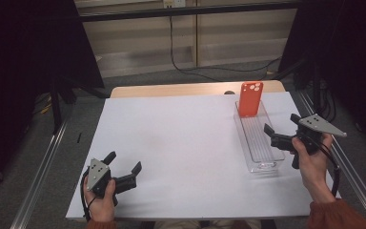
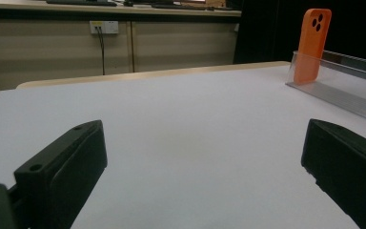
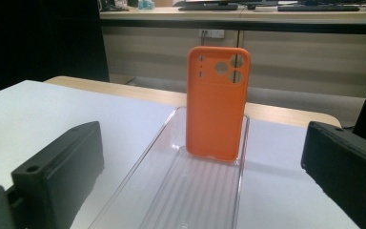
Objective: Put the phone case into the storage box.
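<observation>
White sheet (image 1: 181, 143) covers wooden table (image 1: 171, 89); grey floor (image 1: 138, 78)

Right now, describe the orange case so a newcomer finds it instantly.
Start at the white sheet covering the table, then go to its far right side, where a long clear plastic tray lies. The orange phone case stands upright at the tray's far end, leaning on its end wall. It is the one brightly coloured item, with round camera cut-outs near its top.

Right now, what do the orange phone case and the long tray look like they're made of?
Phone case: probably soft silicone or matte plastic; even orange, no glare, rounded edges. Tray: clear hard plastic, likely acrylic; see-through, glossy, ribbed floor.
</observation>
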